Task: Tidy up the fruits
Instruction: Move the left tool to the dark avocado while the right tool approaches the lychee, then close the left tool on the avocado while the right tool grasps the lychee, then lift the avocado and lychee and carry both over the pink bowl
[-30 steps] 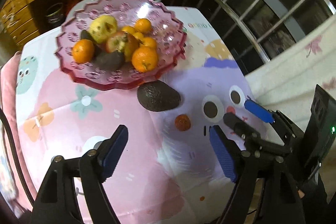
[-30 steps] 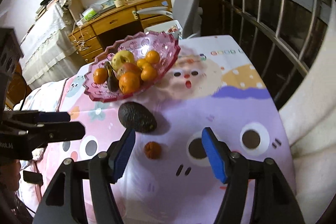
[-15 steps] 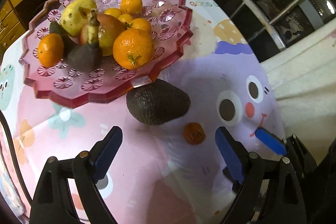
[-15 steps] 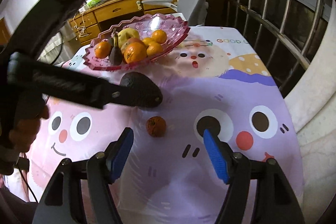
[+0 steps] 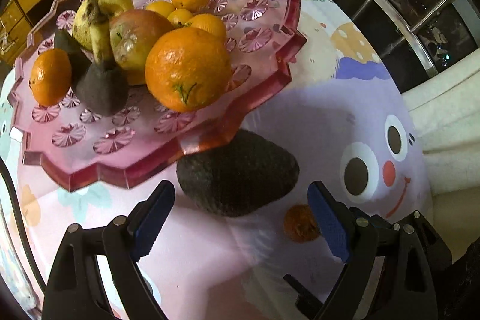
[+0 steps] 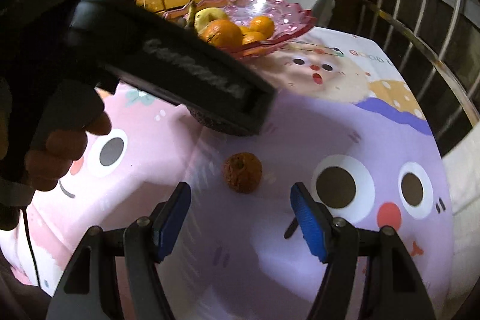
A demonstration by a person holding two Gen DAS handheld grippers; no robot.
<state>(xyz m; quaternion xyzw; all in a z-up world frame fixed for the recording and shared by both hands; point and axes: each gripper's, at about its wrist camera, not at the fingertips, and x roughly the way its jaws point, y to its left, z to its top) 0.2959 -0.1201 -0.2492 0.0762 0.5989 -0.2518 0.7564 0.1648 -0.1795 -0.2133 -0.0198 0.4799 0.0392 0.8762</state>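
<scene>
Left wrist view, from left to right: the scalloped pink glass fruit dish [image 5: 90,158] holds oranges, a yellow pear and a red apple; just below its rim the dark bumpy avocado [image 5: 240,176] lies on the cartoon-printed pink tabletop [image 5: 210,254]. The left tongs [image 5: 237,224] stand spread around empty air, just short of the avocado. The small shrivelled orange fruit [image 5: 300,225] lies beside the right pad. In the right wrist view, a hand [image 6: 60,146] grips the other tool, and the right tongs [image 6: 240,224] gape, empty, just short of that small fruit [image 6: 242,172].
</scene>
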